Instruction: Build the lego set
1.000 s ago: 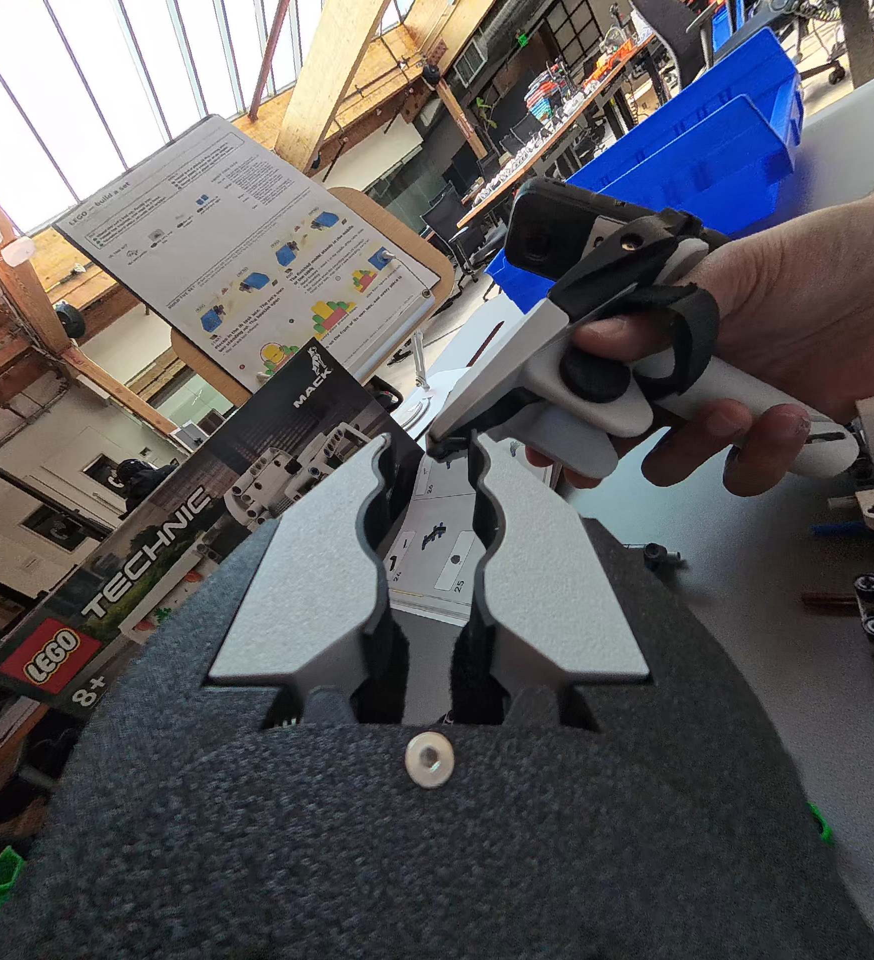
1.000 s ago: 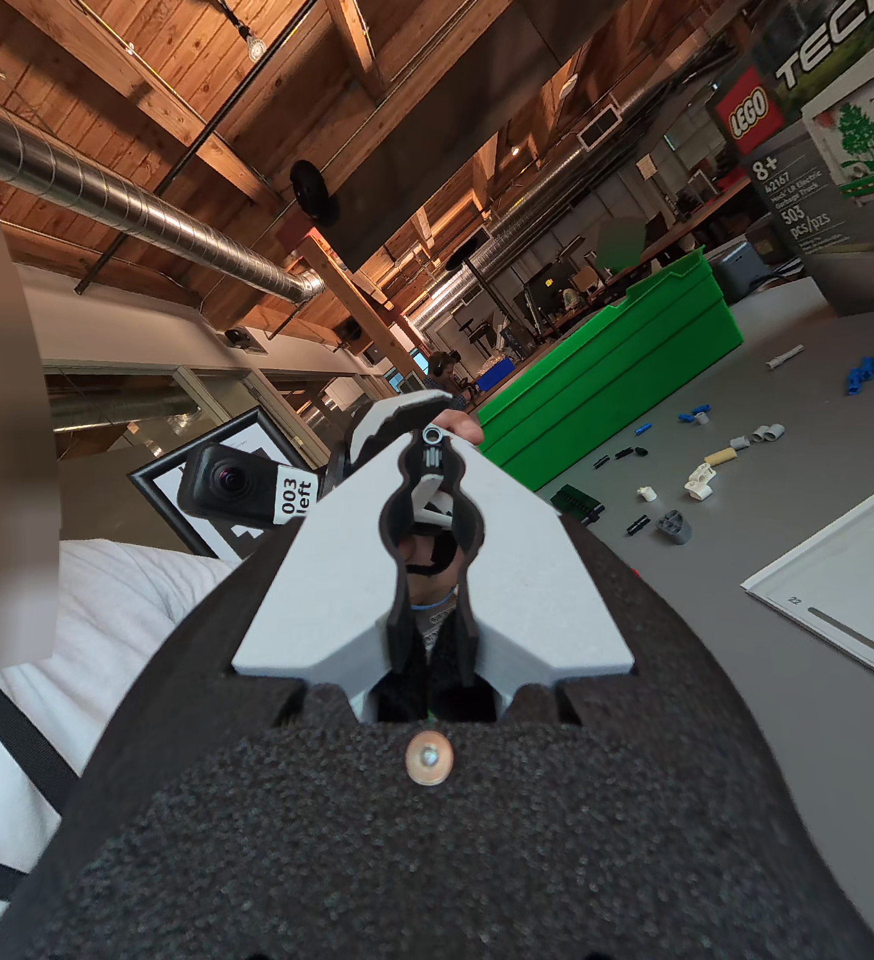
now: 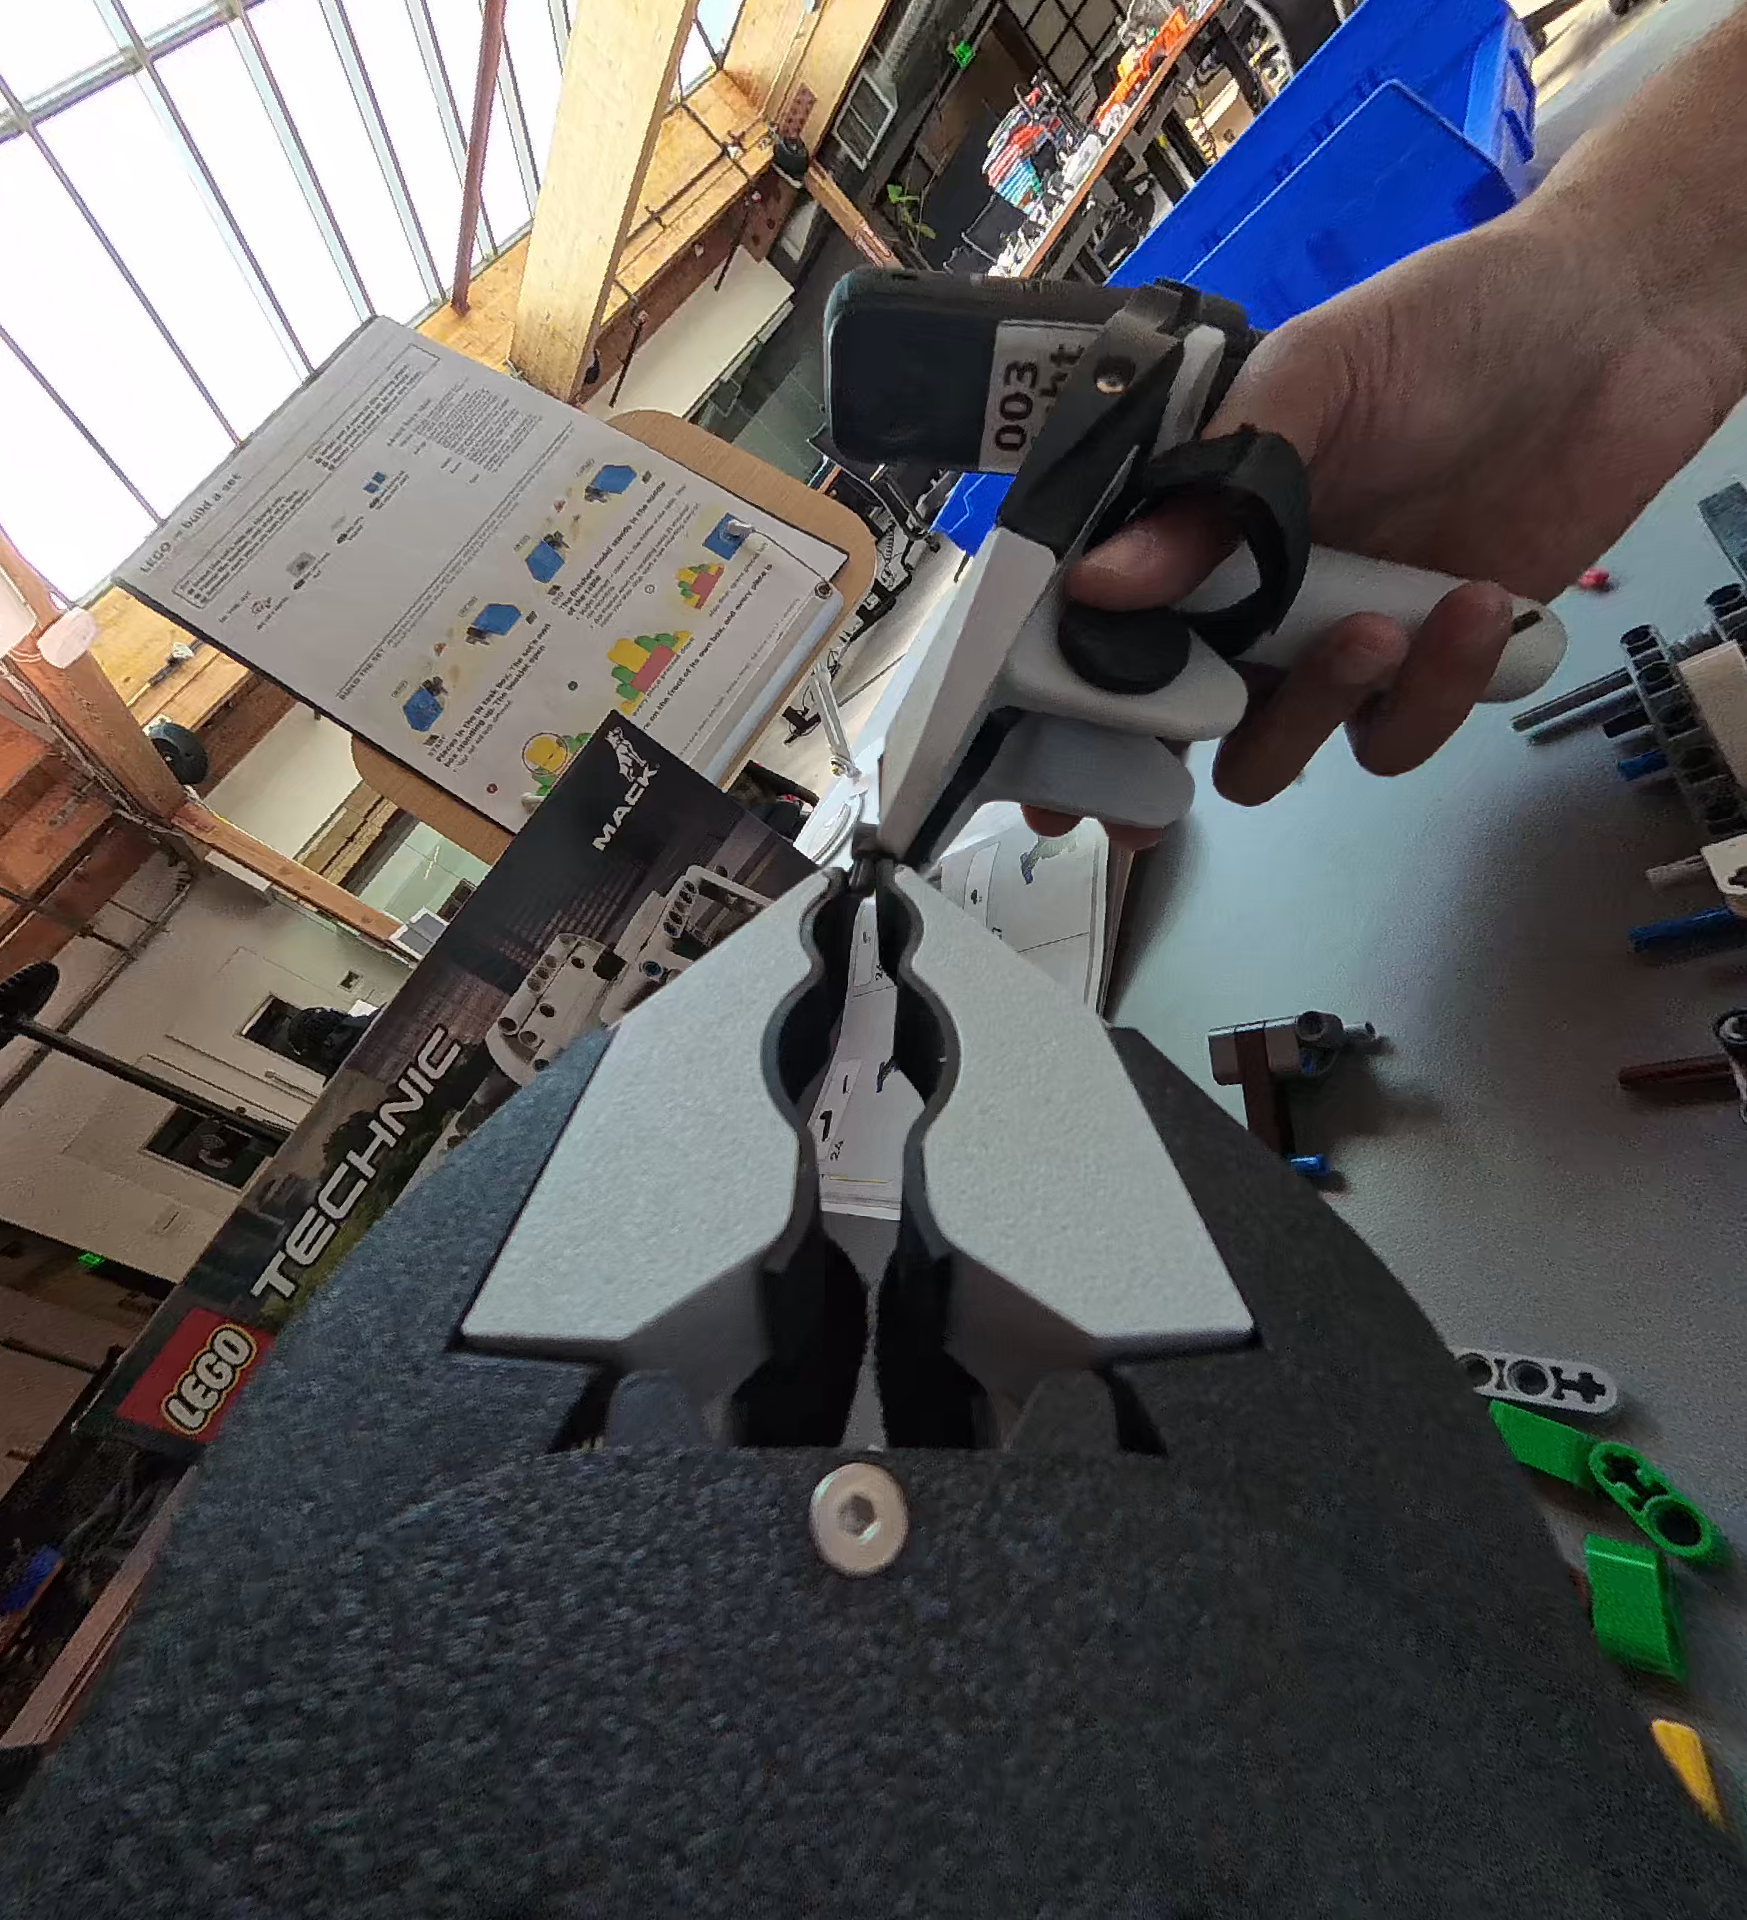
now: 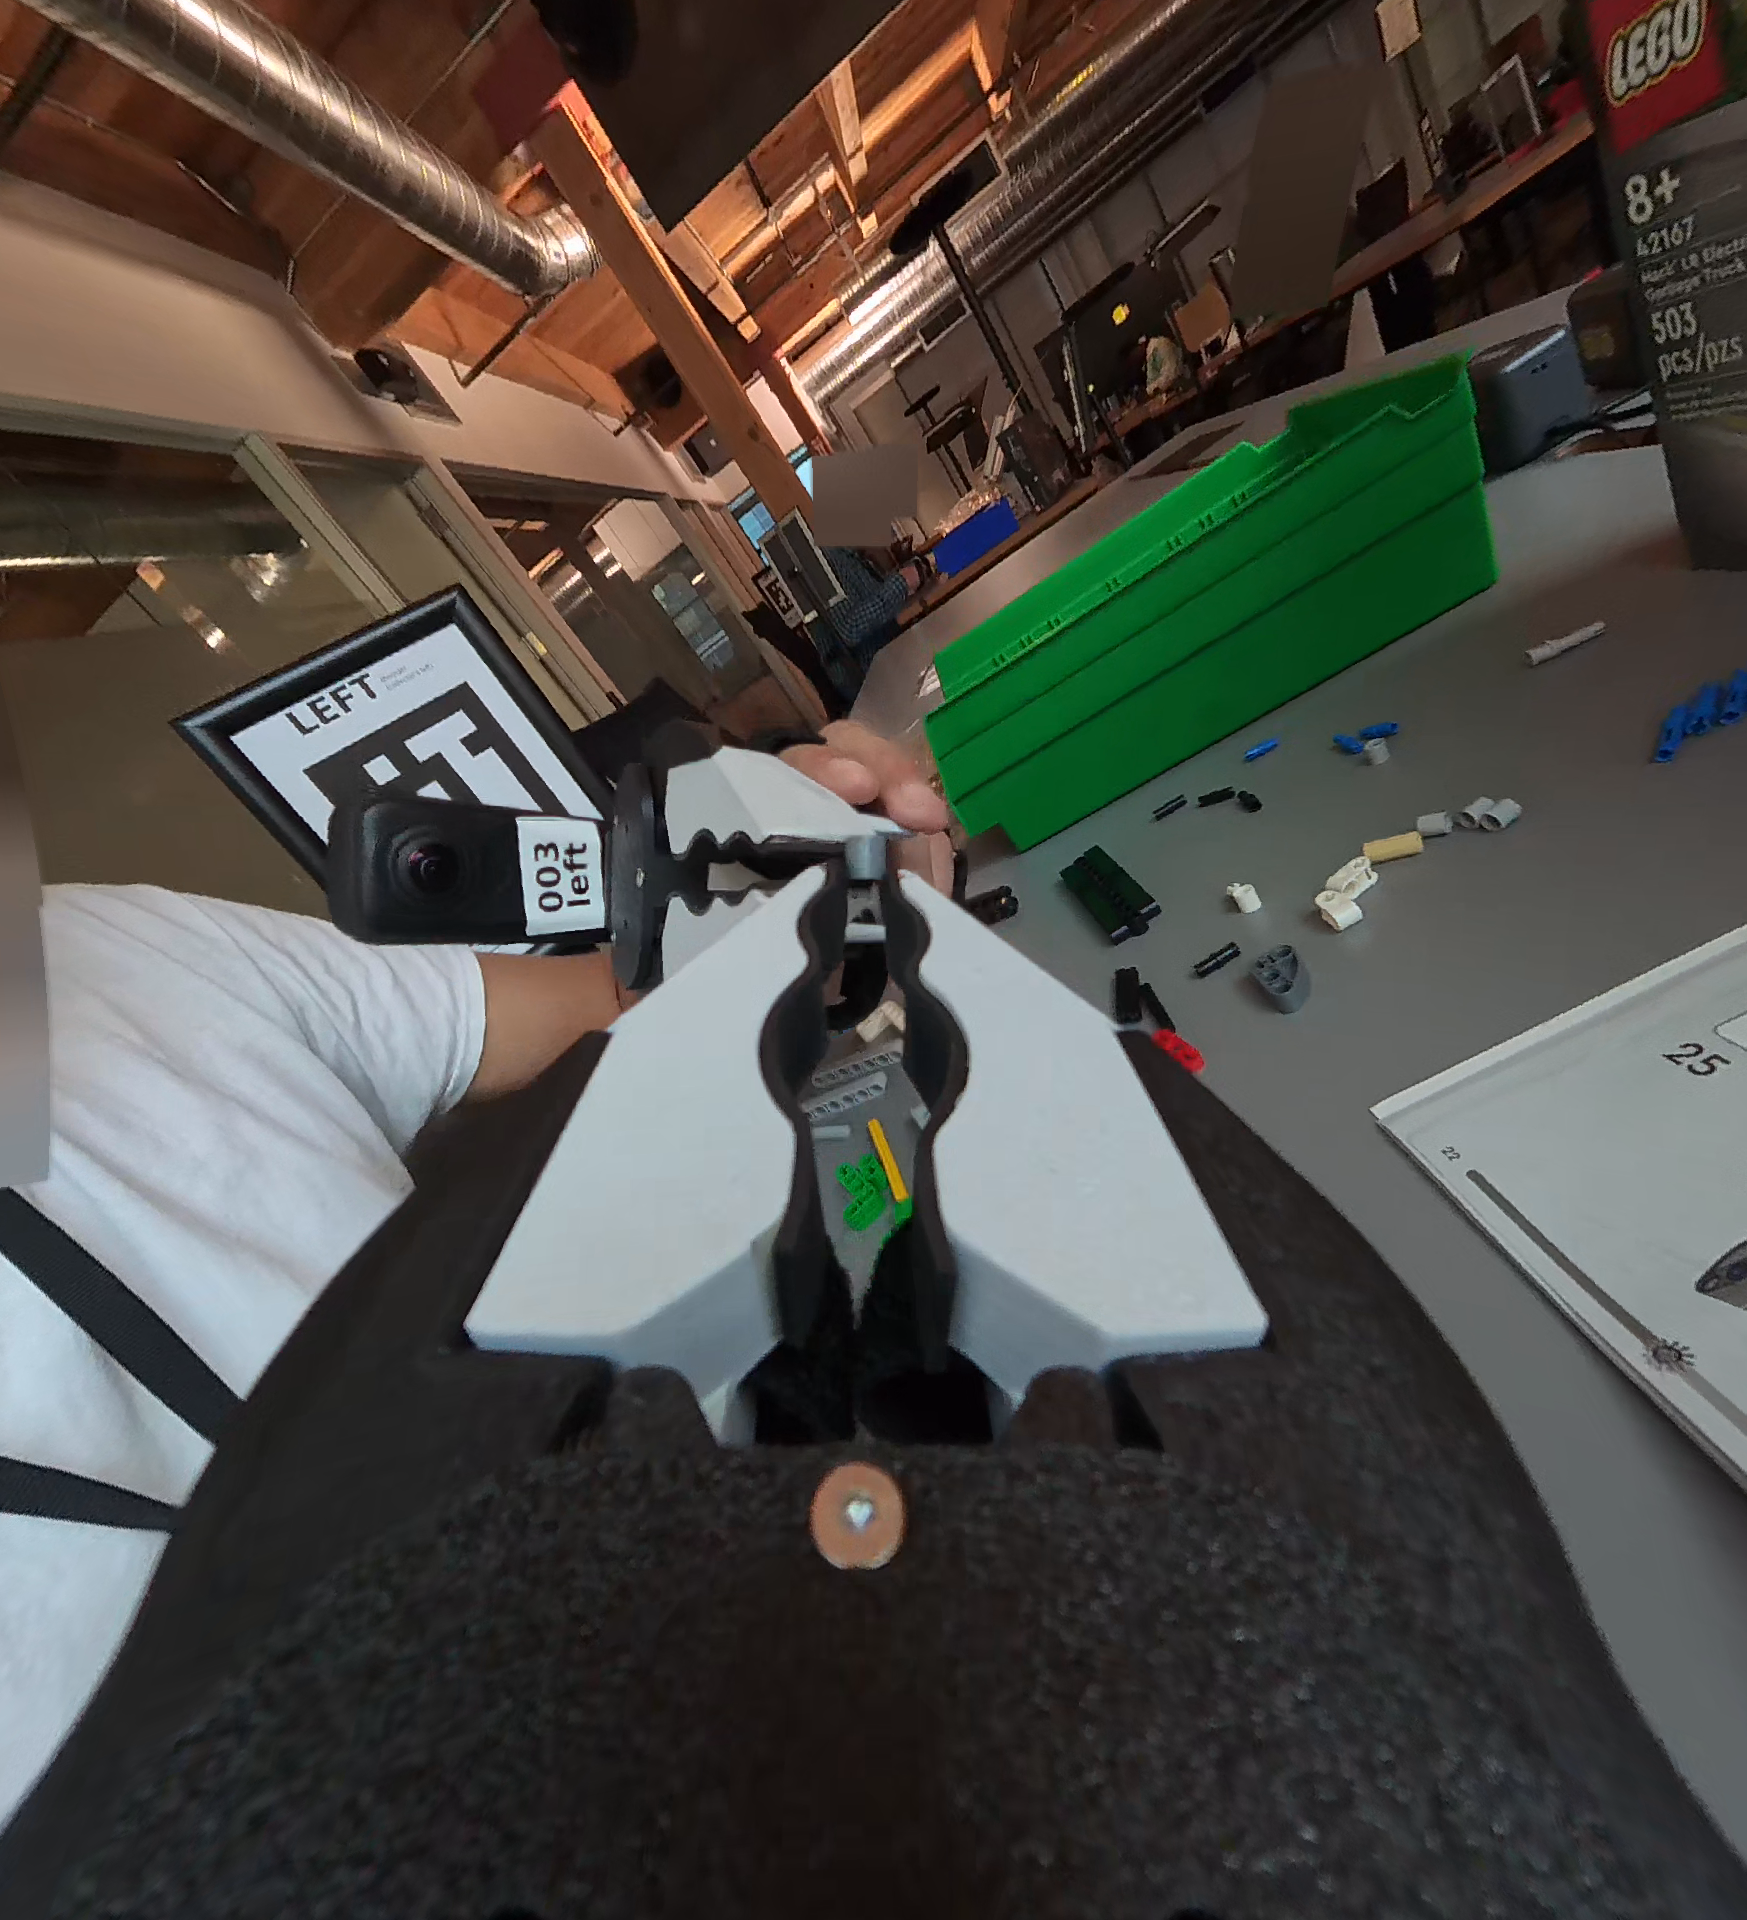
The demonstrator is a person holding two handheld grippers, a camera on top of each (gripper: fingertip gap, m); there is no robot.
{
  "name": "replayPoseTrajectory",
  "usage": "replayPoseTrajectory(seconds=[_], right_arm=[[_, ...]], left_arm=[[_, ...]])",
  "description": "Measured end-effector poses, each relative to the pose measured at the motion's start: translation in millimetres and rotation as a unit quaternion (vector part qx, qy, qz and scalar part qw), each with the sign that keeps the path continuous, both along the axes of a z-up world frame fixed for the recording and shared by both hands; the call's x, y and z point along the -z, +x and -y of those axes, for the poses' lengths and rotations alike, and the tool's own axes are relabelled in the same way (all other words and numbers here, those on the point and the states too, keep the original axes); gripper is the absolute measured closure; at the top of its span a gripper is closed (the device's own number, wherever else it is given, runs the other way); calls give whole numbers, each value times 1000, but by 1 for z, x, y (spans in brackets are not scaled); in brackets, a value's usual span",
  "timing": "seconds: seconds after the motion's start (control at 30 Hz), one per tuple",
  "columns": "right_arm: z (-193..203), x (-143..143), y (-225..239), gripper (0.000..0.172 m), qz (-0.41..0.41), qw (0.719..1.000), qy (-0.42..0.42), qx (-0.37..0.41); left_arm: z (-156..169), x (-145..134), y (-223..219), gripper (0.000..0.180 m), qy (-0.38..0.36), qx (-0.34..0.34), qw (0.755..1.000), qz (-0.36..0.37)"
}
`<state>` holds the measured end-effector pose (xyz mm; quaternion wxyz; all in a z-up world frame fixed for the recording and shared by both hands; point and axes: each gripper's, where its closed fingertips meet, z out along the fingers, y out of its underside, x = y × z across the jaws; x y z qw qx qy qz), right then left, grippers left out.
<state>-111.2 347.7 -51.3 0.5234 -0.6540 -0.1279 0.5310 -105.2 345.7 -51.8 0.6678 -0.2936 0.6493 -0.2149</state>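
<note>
In the left wrist view, a printed instruction board leans at upper left, and below it a dark toy-set box runs down toward lower left. At centre, the left tool has its two grey fingers drawn together, the tips nipping a small dark-grey piece just above the middle of the frame. The right tool comes down from upper right, held by a hand, and its tips meet that same piece from above. Behind the tips lies an open instruction booklet on the grey table. Farther right, a small brown-and-grey assembly sits on the table, a larger dark build lies at the right edge, and green pieces lie at lower right.

In the right wrist view, a framed black-and-white marker sign stands at middle left above a white sleeve. The left tool reaches in from the left with a hand behind it. At centre, the right tool is nearly closed, its dark pads pinching the small grey cylindrical piece at the very tips, where the left tool's upper finger touches its top. To the right lie a green bin, scattered small parts and blue pins, with the booklet at lower right and the box at upper right.
</note>
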Motion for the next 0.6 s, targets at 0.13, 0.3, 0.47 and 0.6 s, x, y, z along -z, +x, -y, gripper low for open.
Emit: replayPoseTrajectory(seconds=[0.13, 0.3, 0.47, 0.6], right_arm=[[2, 5, -1, 167, 3, 999, -37, -27], [5, 9, -2, 167, -13, 996, -68, -55], [7, 10, -2, 166, 8, 996, -60, -60], [13, 8, -2, 147, 47, 995, -28, -80]], left_arm=[[2, 3, 1, 176, 8, 2, 1000, -1], [3, 7, 2, 177, 21, 1, 1000, -12], [4, 7, 2, 178, 10, 5, 1000, -25], [6, 7, 1, 178, 30, 0, 999, -24]])
